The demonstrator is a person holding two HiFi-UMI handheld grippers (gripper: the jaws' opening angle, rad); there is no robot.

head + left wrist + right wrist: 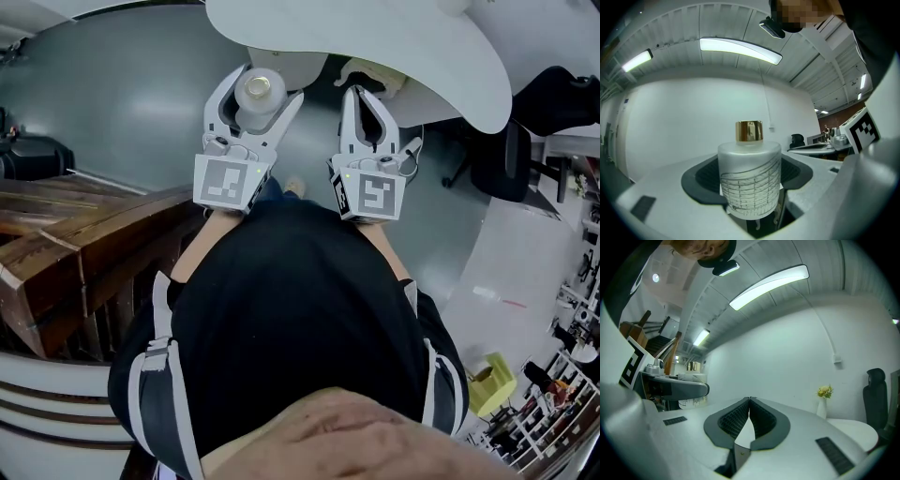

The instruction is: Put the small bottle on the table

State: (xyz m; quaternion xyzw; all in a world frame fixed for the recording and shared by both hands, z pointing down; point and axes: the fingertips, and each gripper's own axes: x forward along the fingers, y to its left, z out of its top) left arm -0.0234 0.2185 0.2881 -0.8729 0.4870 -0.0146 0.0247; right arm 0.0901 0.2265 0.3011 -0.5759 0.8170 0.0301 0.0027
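Observation:
A small frosted bottle (749, 180) with a gold cap (749, 131) sits upright between the jaws of my left gripper (749, 187), which is shut on it. From the head view the bottle (257, 97) shows from above, held in the left gripper (251, 101) just below the round white table (394, 56). My right gripper (367, 101) is beside it to the right, shut with nothing between its pads; in the right gripper view its jaws (749, 405) meet at the tips. The left gripper with the bottle (691, 387) appears at that view's left.
A wooden staircase (75, 253) stands at the left. A dark office chair (511, 155) is beyond the table at the right, and shelves with small items (553, 394) fill the lower right. A small vase with yellow flowers (824, 401) stands on a white table far ahead.

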